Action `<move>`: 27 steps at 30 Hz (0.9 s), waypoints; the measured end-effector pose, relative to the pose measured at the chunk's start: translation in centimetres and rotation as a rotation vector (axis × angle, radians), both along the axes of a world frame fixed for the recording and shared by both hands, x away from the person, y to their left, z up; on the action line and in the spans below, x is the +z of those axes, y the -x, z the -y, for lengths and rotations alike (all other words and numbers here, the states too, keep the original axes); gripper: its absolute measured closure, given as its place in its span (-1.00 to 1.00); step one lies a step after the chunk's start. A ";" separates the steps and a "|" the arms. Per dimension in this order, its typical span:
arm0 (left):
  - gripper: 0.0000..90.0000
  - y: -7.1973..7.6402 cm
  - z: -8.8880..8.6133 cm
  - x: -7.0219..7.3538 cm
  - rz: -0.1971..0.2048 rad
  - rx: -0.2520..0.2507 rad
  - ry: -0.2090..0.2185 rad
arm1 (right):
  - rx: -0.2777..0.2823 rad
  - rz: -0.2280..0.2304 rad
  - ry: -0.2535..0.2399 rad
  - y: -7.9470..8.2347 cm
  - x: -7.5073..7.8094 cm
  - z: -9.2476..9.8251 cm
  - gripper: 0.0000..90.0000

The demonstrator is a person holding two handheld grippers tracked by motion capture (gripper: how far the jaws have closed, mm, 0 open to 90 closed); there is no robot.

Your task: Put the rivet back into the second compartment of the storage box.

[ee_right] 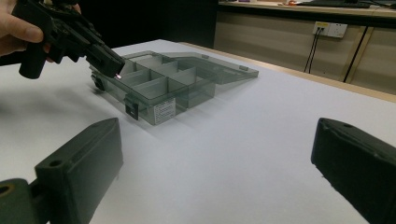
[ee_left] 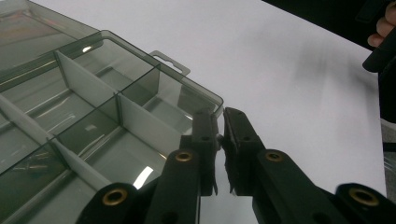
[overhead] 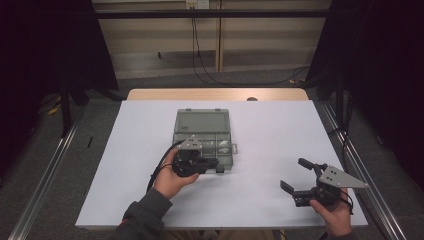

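Observation:
A smoky grey compartment box (overhead: 226,158) lies open mid-table with its lid (overhead: 202,121) folded back. My left gripper (overhead: 218,162) hovers at the box's near right corner, jaws shut on a tiny shiny metal part (ee_left: 218,137). In the left gripper view the left gripper (ee_left: 220,116) has its tips just past the box (ee_left: 116,116) wall. In the right gripper view the left gripper (ee_right: 114,70) hangs over the box (ee_right: 159,84). My right gripper (overhead: 294,174) rests near the table's front right, wide open, with nothing between its jaws; the right gripper (ee_right: 217,177) faces the box.
Small pale parts (overhead: 222,146) lie in one box compartment, and more small pieces (ee_left: 32,163) sit in another. The white table (overhead: 280,130) has bare surface right of the box. A wall with cables and sockets (ee_right: 330,29) stands behind.

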State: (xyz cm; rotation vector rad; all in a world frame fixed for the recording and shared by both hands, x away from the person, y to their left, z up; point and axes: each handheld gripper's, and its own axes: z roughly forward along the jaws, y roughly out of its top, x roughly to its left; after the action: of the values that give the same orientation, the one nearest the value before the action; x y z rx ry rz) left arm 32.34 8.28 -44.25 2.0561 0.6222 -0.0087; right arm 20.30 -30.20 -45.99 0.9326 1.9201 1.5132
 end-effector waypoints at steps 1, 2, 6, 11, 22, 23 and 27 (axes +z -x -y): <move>0.86 0.0 0.0 0.0 0.000 0.004 0.005 | 0.000 -0.001 0.000 0.0 0.0 0.0 -0.96; 0.86 -0.1 -0.1 0.1 0.002 0.006 0.003 | 0.000 -0.001 0.000 0.0 0.0 0.0 -0.96; 0.86 -0.4 -0.5 0.3 0.004 0.020 0.000 | 0.001 -0.001 0.000 0.0 0.0 0.0 -0.96; 0.86 -0.8 -0.9 0.7 0.007 0.033 -0.001 | 0.001 -0.003 -0.001 0.0 0.0 0.0 -0.96; 0.86 -1.8 -1.8 1.2 0.013 0.073 -0.006 | 0.002 -0.002 0.000 0.0 0.0 0.0 -0.96; 0.86 -1.9 -1.8 1.3 0.022 0.078 -0.012 | 0.002 -0.003 0.000 0.0 0.0 -0.1 -0.96; 0.86 -2.5 -2.1 1.3 0.013 0.102 -0.009 | 0.003 -0.002 0.001 0.0 0.0 -0.1 -0.96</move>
State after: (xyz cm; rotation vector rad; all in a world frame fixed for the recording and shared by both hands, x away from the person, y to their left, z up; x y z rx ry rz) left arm 34.83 10.40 -42.91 2.0287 0.7199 0.0669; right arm 20.35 -30.12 -46.03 0.9314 1.9249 1.5132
